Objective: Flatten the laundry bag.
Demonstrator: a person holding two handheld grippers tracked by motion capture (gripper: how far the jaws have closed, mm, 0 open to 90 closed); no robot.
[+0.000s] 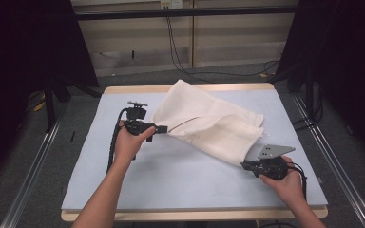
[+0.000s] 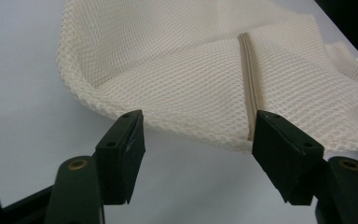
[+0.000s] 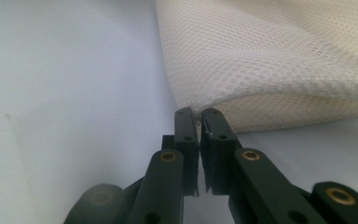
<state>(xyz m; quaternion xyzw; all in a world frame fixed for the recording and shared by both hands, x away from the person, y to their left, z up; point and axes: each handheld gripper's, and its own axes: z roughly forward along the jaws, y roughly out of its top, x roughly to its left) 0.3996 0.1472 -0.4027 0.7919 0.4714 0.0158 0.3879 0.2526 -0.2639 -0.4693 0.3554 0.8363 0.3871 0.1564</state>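
Left hand-held gripper (image 1: 164, 128) sits at the left edge of the mesh bag (image 1: 209, 124), jaws apart, pads not pressing on anything; in the left gripper view the bag (image 2: 205, 79) edge with its tan seam strip (image 2: 249, 88) lies just ahead of the open jaws, not between the pads. Bag itself lies on the pale blue surface (image 1: 171, 175), running diagonally from the far-left middle down toward the near right, partly bunched and folded over, top flap lifted, a thin drawstring or cord (image 1: 183, 124) showing on the left part of it. At the bag's near-right corner the right hand-held gripper (image 1: 245, 165) is clamped together on the mesh; the right gripper view shows the jaws almost touching with a pinch of the bag's corner (image 3: 198, 112) caught at the tips, the rest of the bag (image 3: 270, 60) spreading away above. Progress, judged: looks like the bag is being spread or straightened out flat. Right corner is secured, left side is not gripped, and the bag is not flat yet, with folds and a raised pocket left of the seam. Left to do: take hold of the left edge, pull it taut against the right hold, lay it smooth.
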